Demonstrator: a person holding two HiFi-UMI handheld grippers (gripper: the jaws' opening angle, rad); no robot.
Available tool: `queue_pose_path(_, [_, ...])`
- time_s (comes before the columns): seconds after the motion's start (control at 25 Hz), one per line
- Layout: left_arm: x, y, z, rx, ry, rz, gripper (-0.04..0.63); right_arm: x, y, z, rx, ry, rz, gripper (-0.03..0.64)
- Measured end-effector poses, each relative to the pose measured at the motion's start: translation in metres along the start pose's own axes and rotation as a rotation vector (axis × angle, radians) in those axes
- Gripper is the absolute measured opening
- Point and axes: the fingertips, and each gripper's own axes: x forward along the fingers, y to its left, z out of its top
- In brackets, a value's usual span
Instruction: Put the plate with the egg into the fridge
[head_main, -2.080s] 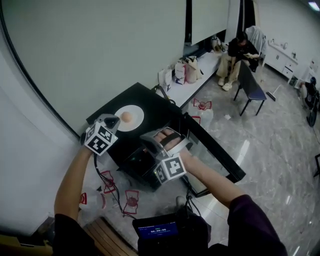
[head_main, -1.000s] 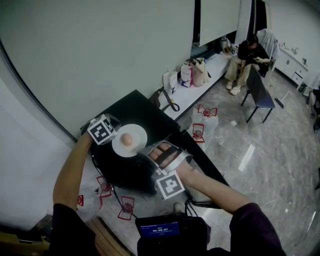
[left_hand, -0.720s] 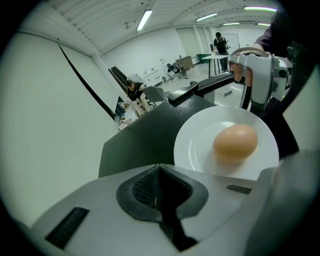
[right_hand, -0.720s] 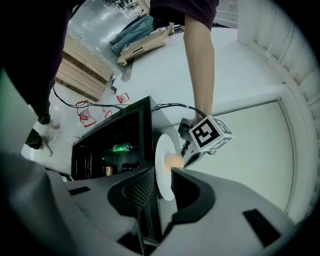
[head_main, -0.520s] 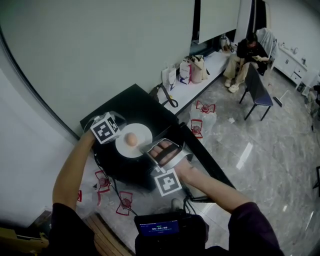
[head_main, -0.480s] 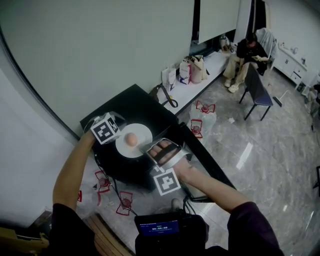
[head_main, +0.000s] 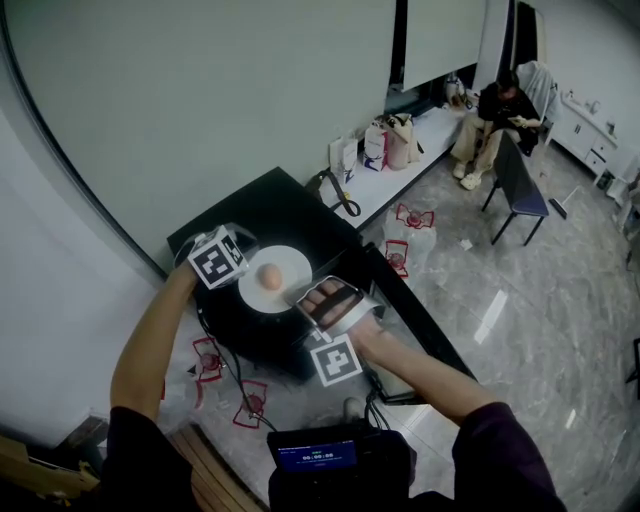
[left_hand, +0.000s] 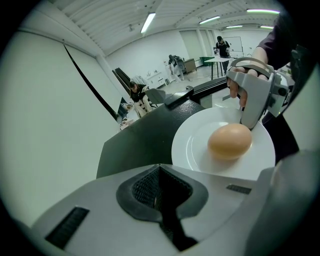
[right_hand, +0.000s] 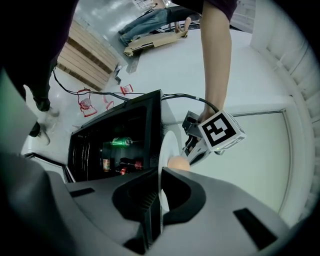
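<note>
A white plate (head_main: 287, 262) with a brown egg (head_main: 270, 278) lies on top of the black mini fridge (head_main: 270, 210). My right gripper (head_main: 306, 297) is at the plate's near right rim. Its jaws have just been closing and now pinch the rim, seen edge-on in the right gripper view as the plate (right_hand: 164, 149) beside the egg (right_hand: 178, 163). My left gripper (head_main: 243, 268) is at the plate's left edge. Its jaws are together with nothing between them, and the plate (left_hand: 200, 150) with the egg (left_hand: 229, 141) lies just beyond them. The right gripper (left_hand: 248, 122) touches the far rim there.
The fridge door (head_main: 415, 320) stands open to the right, with cans (right_hand: 119, 142) on the shelves inside. Cables and red-labelled bottle packs (head_main: 405, 235) lie on the floor around the fridge. A seated person (head_main: 490, 105), a blue chair (head_main: 520, 185) and bags (head_main: 385, 140) are at the back right.
The left gripper and the plate have slid a little to the right across the fridge top. The right gripper has rolled slightly and its jaws have come together on the plate's rim.
</note>
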Motion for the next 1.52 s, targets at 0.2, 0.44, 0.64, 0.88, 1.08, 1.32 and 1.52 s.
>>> queue_pose_path(0.2, [-0.011,0.003,0.002,-0.019,-0.01,0.063,0.009,-0.003,0.0,0.003,-0.003,0.001,-0.003,0.018])
queue_pose_path(0.44, [-0.067,0.024,0.009,-0.133,-0.152,0.248,0.009,-0.014,-0.01,0.007,-0.019,0.049,-0.07,0.017])
queue_pose_path(0.64, [-0.14,-0.002,0.023,-0.277,-0.356,0.353,0.009,-0.041,-0.018,0.022,0.035,0.101,-0.103,0.017])
queue_pose_path(0.88, [-0.187,-0.08,0.031,-0.351,-0.514,0.414,0.009,-0.084,0.015,0.04,0.044,0.163,-0.099,0.017])
queue_pose_path(1.08, [-0.194,-0.153,0.041,-0.389,-0.546,0.455,0.009,-0.115,0.052,0.042,0.033,0.154,-0.09,0.017])
queue_pose_path(1.32, [-0.178,-0.245,0.047,-0.484,-0.538,0.497,0.009,-0.153,0.092,0.04,0.033,0.126,-0.092,0.017])
queue_pose_path(1.52, [-0.169,-0.291,0.04,-0.611,-0.534,0.534,0.009,-0.17,0.11,0.044,0.037,0.101,-0.095,0.017])
